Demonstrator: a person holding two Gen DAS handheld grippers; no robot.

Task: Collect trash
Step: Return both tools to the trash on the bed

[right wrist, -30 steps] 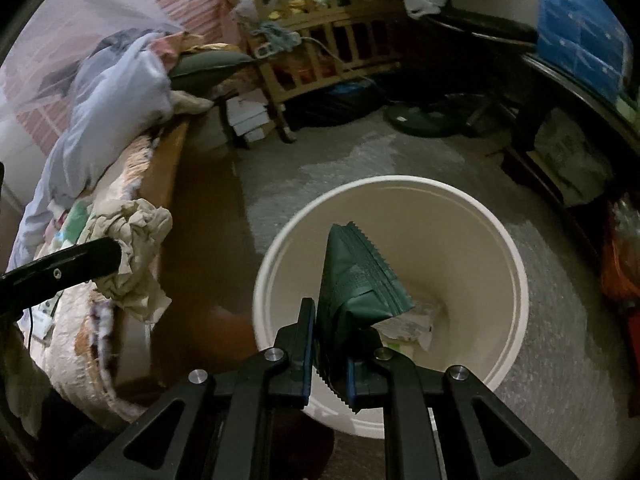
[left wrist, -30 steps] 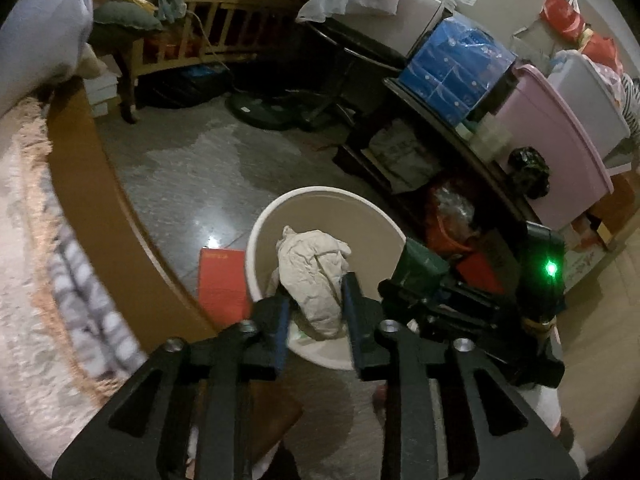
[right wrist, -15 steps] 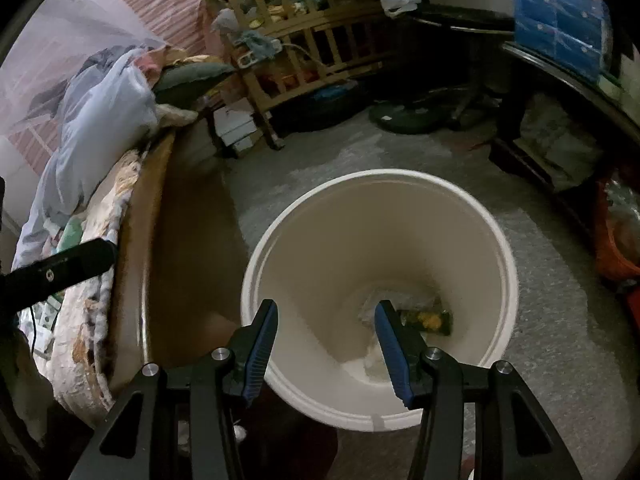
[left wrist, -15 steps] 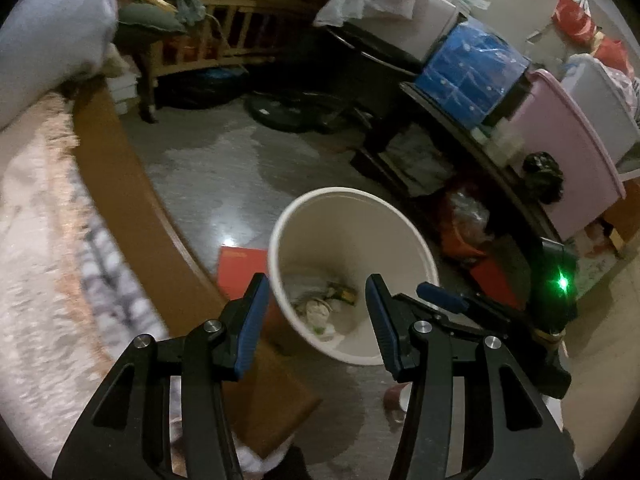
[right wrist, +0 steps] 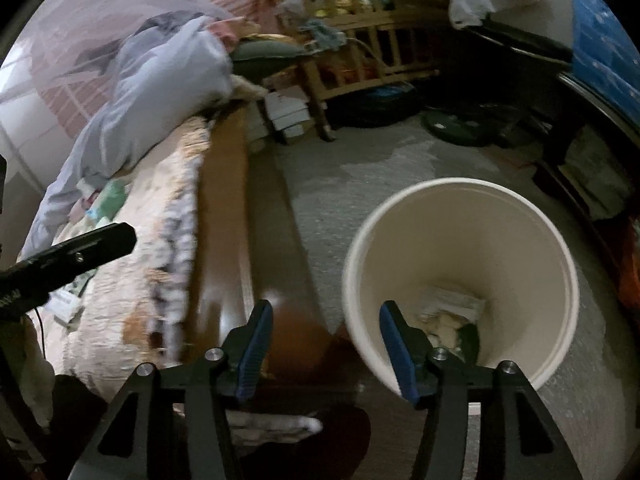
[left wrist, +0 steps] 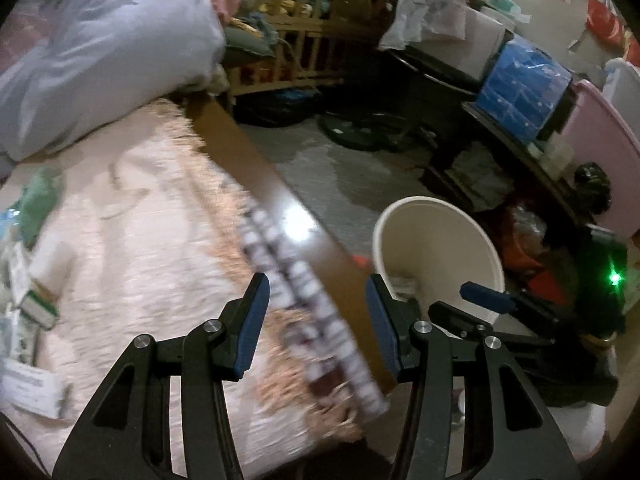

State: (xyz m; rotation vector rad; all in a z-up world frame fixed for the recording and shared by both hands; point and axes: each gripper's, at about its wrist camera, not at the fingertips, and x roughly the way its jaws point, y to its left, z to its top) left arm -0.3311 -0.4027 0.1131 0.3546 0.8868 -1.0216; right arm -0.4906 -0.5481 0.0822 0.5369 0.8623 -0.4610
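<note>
A cream waste bin (right wrist: 520, 240) stands on the floor beside the bed, with crumpled paper and wrappers (right wrist: 448, 312) lying at its bottom. My right gripper (right wrist: 325, 320) hangs over the gap between the bed's wooden rail and the bin's rim; its jaws are opening and nothing is between them. My left gripper (left wrist: 316, 284) is open and empty above the bed's edge and fringed pink blanket (left wrist: 140, 240). The bin (left wrist: 440, 240) is to its right. Small packets and papers (left wrist: 36, 308) lie on the blanket at far left.
A pale blue quilt (left wrist: 112, 52) is heaped at the head of the bed. A wooden crib (right wrist: 360, 32), a fan base (right wrist: 460, 124) and a dark shelf with a blue box (left wrist: 524, 88) and a pink tub (left wrist: 600, 152) ring the grey floor.
The left gripper let go of a crumpled paper and the right a green packet; both now lie in the bin. Both jaws opened and both grippers swung left toward the bed.
</note>
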